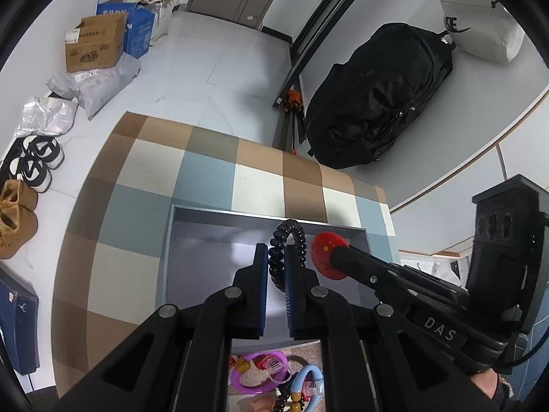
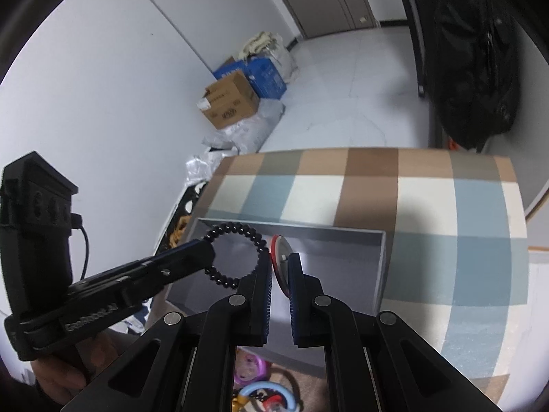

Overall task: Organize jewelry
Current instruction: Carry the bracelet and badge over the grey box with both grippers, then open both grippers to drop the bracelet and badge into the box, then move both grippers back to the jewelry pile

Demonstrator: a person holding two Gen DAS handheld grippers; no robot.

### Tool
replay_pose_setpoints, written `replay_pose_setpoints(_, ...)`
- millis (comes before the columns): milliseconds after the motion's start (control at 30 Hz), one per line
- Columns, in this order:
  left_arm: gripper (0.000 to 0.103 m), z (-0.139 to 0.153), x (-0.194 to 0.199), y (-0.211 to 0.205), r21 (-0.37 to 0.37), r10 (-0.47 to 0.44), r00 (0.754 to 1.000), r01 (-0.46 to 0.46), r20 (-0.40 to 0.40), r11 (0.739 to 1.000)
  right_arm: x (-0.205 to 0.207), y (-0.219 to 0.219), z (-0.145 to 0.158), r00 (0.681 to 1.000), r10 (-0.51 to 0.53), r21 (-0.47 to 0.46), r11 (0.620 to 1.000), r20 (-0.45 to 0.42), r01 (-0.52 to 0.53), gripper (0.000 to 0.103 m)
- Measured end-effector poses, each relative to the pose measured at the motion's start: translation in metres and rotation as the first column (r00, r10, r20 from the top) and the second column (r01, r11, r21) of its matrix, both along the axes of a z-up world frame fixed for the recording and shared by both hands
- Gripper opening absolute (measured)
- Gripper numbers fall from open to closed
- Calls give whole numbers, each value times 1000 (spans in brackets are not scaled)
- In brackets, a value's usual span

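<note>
A black bead bracelet [image 1: 291, 226] stands up between the blue pads of my left gripper [image 1: 278, 257], which is shut on it. In the right wrist view the same bracelet [image 2: 233, 228] hangs as a full ring from the left gripper [image 2: 206, 250]. My right gripper [image 2: 279, 269] is shut on a round red badge [image 2: 276, 250], seen edge-on there. The left wrist view shows the badge's [image 1: 320, 250] red face with yellow stars at the tip of the right gripper [image 1: 338, 254]. Both grippers hover over an open grey box [image 1: 240, 214] [image 2: 308, 232] on a checked tablecloth.
Purple [image 1: 260, 370] and pale blue [image 1: 308, 377] plastic bangles and beads lie on the near side of the box. The checked table [image 2: 446, 206] extends right and far. On the floor beyond are a black backpack [image 1: 377, 103], cardboard boxes [image 1: 96, 44] and shoes [image 1: 37, 161].
</note>
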State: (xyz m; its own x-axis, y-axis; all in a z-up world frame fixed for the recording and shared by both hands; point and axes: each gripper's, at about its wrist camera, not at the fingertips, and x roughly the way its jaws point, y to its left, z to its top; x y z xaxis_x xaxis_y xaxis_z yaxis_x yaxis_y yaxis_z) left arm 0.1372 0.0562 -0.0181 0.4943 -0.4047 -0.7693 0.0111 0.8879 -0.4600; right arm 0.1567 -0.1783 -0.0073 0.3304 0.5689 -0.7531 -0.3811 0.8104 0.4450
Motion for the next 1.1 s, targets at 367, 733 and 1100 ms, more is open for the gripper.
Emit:
replay_pose_setpoints(367,57,-3,4,5,-72,10,1000,-10,-11,997,-1,-8,5,1000,-23,29,999,18,22,46)
replay_pose_setpoints(733,69,12,-18,3,97,39,996,-46,76,994,-19,-33,26,989,-85,44,996,119,81,87)
replay_pose_setpoints(1100,81,22,-45,3,207,77,982,-112,171,972,-52,-35,35,973,-63,16,998,220,61,103)
